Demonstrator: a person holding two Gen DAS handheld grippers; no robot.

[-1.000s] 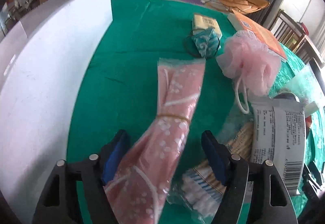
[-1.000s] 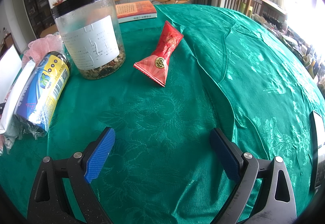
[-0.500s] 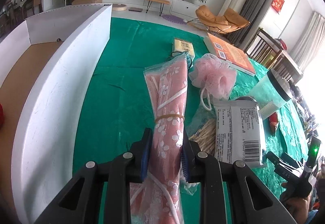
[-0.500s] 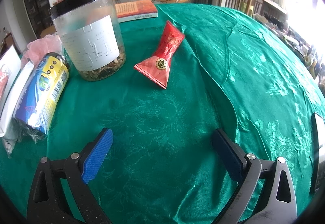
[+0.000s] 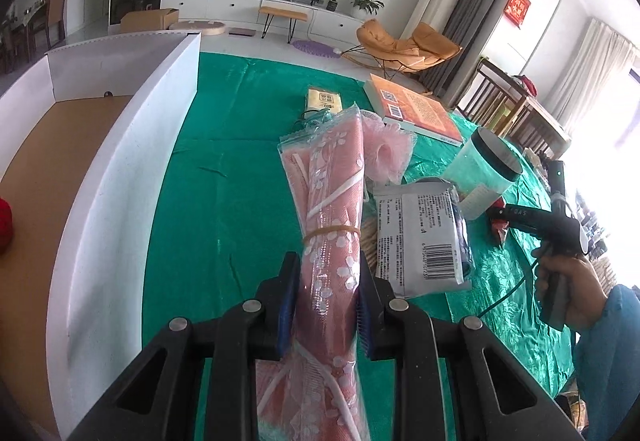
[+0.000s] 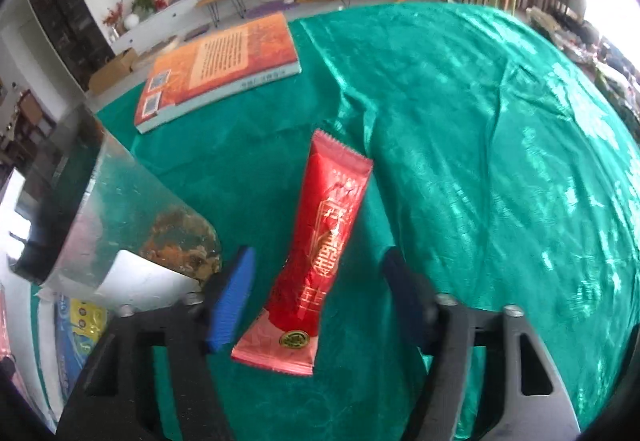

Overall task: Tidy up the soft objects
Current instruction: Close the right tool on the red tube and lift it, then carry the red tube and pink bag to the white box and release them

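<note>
My left gripper [image 5: 328, 281] is shut on a pink flower-print cloth roll [image 5: 328, 177] in a clear bag with a rubber band round it, and holds it off the green tablecloth [image 5: 240, 169]. To its left stands an open white box [image 5: 132, 145]. My right gripper [image 6: 318, 269] points down over a red foil packet [image 6: 332, 201] that lies on the cloth between its blue pads [image 6: 232, 301]. Its jaws are closing, and a gap still shows on both sides of the packet. The left wrist view shows a hand [image 5: 568, 285] holding that gripper.
A clear jar [image 6: 100, 209] stands just left of the right gripper's left finger. An orange book [image 6: 224, 61] lies behind it. A pink bath puff [image 5: 390, 153], a white printed packet [image 5: 420, 237] and a yellow pack [image 5: 324, 99] lie right of the roll. Something red [image 5: 4, 225] sits in the box.
My left gripper shut on the pink roll and lifted it. My right gripper moved forward over the red packet, and its jaws came closer together.
</note>
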